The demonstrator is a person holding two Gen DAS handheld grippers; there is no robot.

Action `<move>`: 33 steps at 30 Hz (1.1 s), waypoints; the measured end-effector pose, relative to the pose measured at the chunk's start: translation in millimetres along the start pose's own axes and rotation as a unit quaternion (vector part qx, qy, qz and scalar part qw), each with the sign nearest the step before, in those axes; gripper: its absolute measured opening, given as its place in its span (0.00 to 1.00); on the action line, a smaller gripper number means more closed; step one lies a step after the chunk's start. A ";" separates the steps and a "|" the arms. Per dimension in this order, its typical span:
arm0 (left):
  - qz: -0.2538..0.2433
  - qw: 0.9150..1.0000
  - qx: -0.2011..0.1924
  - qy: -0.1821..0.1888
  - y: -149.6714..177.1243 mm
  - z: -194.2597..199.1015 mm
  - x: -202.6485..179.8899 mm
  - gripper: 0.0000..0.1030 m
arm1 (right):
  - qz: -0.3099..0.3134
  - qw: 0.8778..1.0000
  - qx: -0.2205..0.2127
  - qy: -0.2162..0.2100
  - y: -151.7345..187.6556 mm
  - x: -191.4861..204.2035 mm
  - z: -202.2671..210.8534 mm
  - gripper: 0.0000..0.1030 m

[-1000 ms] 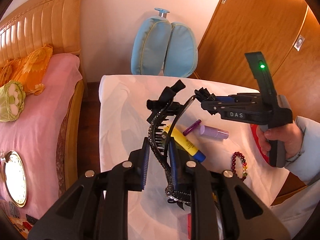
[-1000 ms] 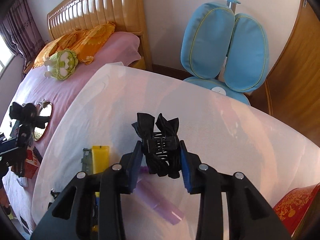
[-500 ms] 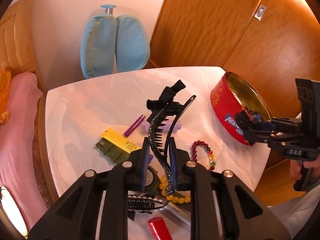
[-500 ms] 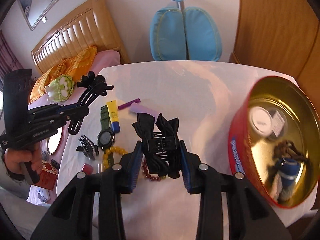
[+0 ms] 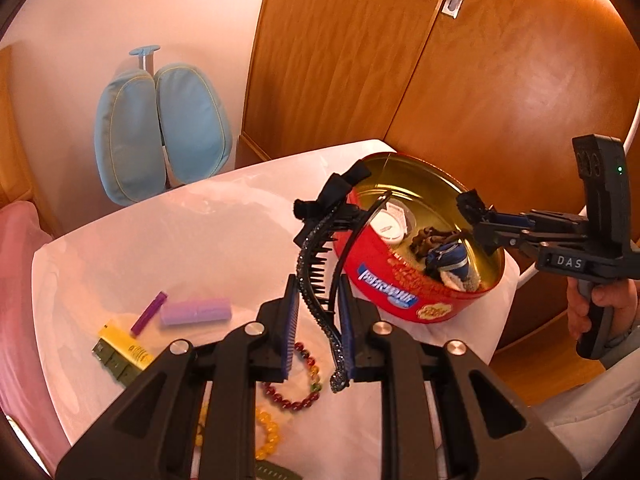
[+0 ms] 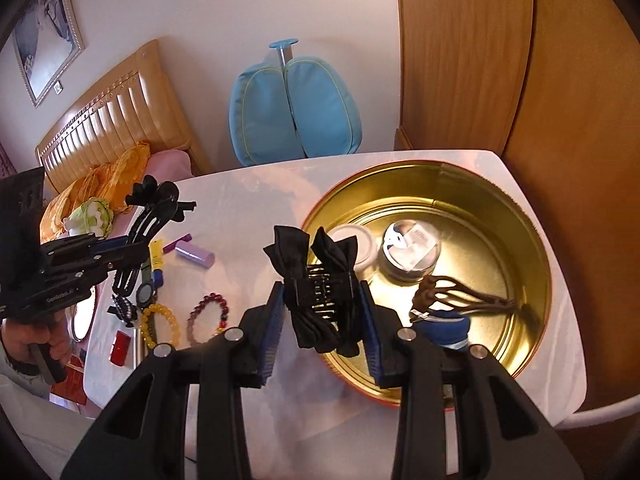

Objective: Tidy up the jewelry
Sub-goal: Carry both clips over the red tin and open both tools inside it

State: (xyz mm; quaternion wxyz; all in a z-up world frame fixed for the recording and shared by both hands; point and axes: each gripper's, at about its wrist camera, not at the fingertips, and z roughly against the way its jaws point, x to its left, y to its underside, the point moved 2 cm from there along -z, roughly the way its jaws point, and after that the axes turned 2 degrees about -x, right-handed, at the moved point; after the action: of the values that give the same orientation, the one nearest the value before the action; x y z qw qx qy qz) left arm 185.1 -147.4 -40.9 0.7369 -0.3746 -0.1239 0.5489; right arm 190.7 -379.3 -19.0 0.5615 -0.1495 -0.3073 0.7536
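Carrying a hair clip in each hand, the person has both grippers near the round red tin [image 6: 532, 216], which sits open near the corner of the white table [image 5: 208, 224] and looks to be the place where the loose pieces are being gathered. The right gripper [image 6: 322, 310] is clamped on a black bow clip [image 6: 316, 276], held by its toothed body with the bows sticking up past the fingertips, so it hangs over the near rim of the tin, probably ready to be dropped inside. The left gripper [image 5: 318, 316] is pinched tight on a long curved black clip [image 5: 320, 248] with a sparkly edge and a bow at its far end; gripped low on its length, it juts forward so its tip reaches the tin's side. Inside the tin lie two small round pots [image 6: 410, 254], a brown hair tie [image 6: 460, 294] and something blue. Left on the table, well apart from the tin, are a red bead bracelet [image 6: 210, 312], a yellow bead bracelet [image 6: 160, 326], a watch [image 6: 146, 292], a purple tube [image 6: 196, 254] and a yellow tube [image 6: 156, 256], so I judge much of the sorting is not yet done.
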 end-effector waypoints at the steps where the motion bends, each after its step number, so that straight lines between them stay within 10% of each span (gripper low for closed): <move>1: 0.007 1.000 0.000 -0.009 -4.5 -6.3 -10.0 0.19 | 0.001 1.000 0.004 0.003 -1.8 -15.2 -2.3 0.36; 13: 0.039 0.998 0.008 -0.048 -27.0 -49.1 -103.3 0.19 | 0.056 0.996 0.075 -0.003 -19.7 -119.0 -67.9 0.36; 29: 0.013 0.999 0.029 -0.007 -49.0 -90.8 -87.9 0.19 | 0.066 0.975 0.204 0.052 -23.3 -123.7 -147.7 0.37; 33: 0.011 0.999 0.036 -0.007 -49.9 -94.8 -88.7 0.19 | 0.061 0.979 0.191 0.046 -25.3 -122.2 -137.5 0.54</move>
State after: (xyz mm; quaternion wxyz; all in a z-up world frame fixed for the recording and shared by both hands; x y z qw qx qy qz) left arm 244.5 -272.7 -51.6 0.7432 -0.3450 -0.1048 0.5635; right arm 327.9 -448.8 -123.0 0.5460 -0.0928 -0.1220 0.8236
